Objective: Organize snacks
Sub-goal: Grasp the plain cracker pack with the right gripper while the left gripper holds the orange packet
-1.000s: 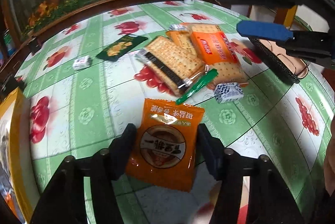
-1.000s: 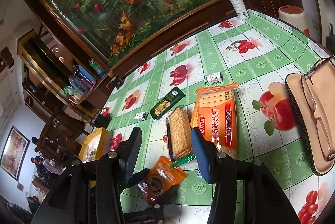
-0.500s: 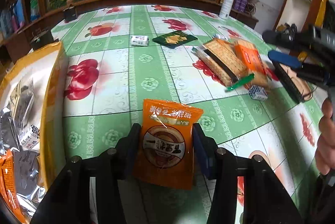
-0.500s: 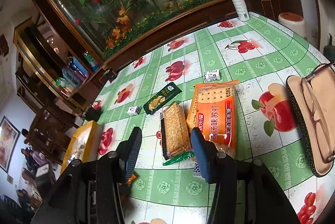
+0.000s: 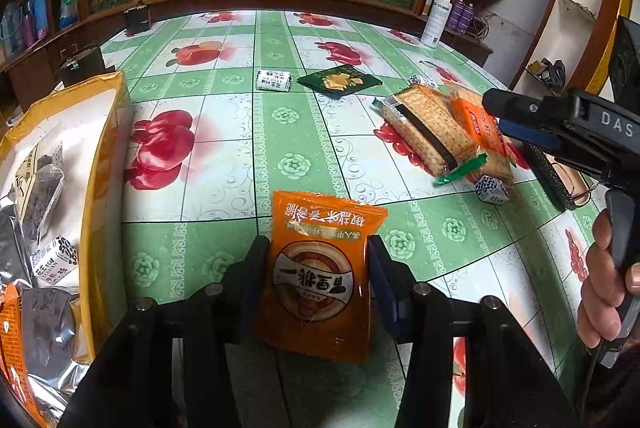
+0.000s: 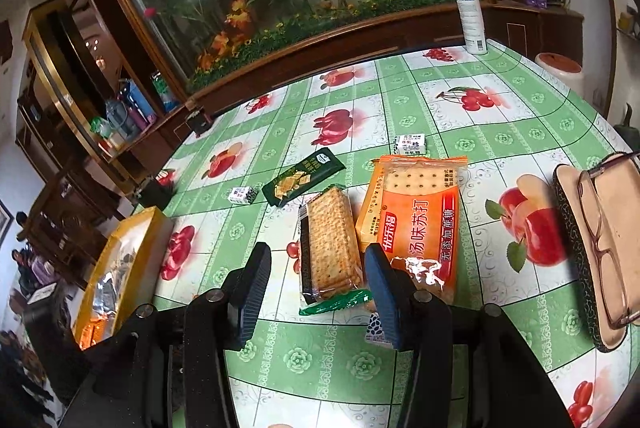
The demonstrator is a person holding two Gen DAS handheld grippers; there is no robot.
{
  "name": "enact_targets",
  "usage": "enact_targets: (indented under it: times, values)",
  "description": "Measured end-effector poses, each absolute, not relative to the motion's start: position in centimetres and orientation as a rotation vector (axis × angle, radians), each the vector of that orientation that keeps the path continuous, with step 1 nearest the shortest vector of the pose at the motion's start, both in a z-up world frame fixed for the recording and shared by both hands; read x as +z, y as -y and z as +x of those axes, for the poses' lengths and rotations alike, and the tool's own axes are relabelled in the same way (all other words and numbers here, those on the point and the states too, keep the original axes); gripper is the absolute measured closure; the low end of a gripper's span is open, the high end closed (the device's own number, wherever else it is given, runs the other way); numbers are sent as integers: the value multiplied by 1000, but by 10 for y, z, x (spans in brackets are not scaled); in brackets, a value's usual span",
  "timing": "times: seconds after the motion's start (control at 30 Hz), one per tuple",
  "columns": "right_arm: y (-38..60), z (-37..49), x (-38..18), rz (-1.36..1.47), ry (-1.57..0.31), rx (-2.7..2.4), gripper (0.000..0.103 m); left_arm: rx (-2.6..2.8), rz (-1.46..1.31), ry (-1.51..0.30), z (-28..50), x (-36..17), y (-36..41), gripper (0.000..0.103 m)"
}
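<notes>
My left gripper [image 5: 316,260] is shut on an orange snack packet [image 5: 320,272] and holds it above the table, beside the yellow box [image 5: 106,155] at the left. My right gripper [image 6: 316,280] is open and empty, hovering over a clear cracker pack [image 6: 332,248] next to an orange soda-cracker pack [image 6: 416,224]. Both packs also show in the left wrist view [image 5: 424,127], under the right gripper [image 5: 536,119]. A dark green packet [image 6: 302,181] and small white candies [image 6: 409,143] lie further back.
The yellow box [image 6: 120,268] holds several silver, dark and orange packets. An open glasses case [image 6: 592,240] with glasses lies at the right. A white spray bottle [image 6: 470,15] stands at the far table edge. A small patterned candy [image 5: 491,189] lies near the cracker packs.
My left gripper has carried the orange packet left, away from the cracker packs, and the yellow box has come into its view. My right gripper has moved closer over the cracker packs.
</notes>
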State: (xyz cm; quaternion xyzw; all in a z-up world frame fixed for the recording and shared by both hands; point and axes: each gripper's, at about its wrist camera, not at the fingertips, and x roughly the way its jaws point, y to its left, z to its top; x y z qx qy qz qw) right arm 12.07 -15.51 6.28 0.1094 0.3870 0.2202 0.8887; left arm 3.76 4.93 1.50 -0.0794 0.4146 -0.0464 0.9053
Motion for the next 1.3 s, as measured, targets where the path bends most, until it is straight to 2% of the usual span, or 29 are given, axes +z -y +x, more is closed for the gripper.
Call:
enact_targets:
  times: [0.37, 0.73, 1.3]
  values:
    - [124, 149, 60, 117, -864, 442, 50, -96, -166, -857, 38, 15, -50, 55]
    - [80, 144, 20, -231, -876, 342, 53, -95, -167, -856, 37, 15, -50, 55]
    - [84, 115, 45, -35, -842, 497, 53, -94, -191, -833, 35, 21, -52, 55]
